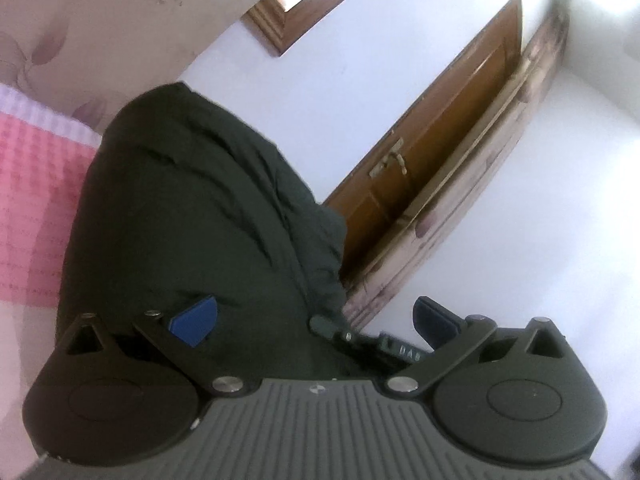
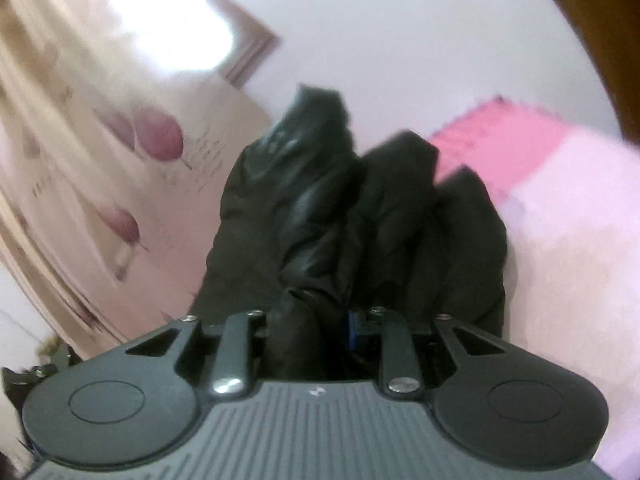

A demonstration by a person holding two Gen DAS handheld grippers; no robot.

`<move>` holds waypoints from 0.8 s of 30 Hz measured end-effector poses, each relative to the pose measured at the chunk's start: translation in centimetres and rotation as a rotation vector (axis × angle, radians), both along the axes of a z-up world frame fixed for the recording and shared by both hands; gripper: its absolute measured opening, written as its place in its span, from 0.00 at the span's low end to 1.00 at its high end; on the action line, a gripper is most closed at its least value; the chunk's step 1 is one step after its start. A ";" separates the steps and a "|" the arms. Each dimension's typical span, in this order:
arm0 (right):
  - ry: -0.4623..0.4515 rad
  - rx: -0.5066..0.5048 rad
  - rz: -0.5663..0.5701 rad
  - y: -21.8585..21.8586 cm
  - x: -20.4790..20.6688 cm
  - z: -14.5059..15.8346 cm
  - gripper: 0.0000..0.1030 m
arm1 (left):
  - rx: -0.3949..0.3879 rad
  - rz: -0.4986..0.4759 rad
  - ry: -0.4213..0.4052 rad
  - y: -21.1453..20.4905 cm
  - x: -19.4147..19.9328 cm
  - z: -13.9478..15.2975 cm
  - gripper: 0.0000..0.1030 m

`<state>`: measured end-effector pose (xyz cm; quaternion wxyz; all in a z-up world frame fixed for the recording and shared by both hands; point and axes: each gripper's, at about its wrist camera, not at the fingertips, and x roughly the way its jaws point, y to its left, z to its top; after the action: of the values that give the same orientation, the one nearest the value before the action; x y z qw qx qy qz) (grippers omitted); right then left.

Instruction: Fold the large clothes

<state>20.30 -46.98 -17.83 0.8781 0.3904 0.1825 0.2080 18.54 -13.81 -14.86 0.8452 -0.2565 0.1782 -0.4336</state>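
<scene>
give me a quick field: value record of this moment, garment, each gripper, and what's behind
garment: dark padded jacket, bunched, lifted in front of both cameras
left gripper: open, blue pads wide apart, jacket fabric lying between them
right gripper: shut on a fold of the jacket
bedding: pink blanket at the side
background: brown wooden door, white wall
image quality: right wrist view blurred

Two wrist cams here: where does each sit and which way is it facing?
Left wrist: behind the open left gripper, tilted up at the dark garment, the wooden door and white wall; only its own blue pads show.
Right wrist: behind the right gripper, shut on bunched garment, facing pink bedding.
Shared: garment, pink bedding.
</scene>
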 end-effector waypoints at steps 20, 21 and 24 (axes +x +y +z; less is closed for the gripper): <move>-0.252 -0.433 -0.146 1.4 -5.7 12.7 0.41 | 0.248 -0.080 -0.067 -4.1 1.7 -2.1 1.00; -0.275 -0.475 -0.119 2.7 -4.9 13.7 0.41 | 0.248 -0.080 -0.067 -4.1 1.7 -2.2 1.00; -0.289 -0.656 -0.051 6.8 -1.1 15.1 0.39 | 0.252 -0.082 -0.073 -4.0 1.5 -2.3 1.00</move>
<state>19.18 -40.15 -2.70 0.9783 0.0587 0.1036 0.1694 20.07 -17.83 -17.17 0.8584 -0.1249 0.2109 -0.4507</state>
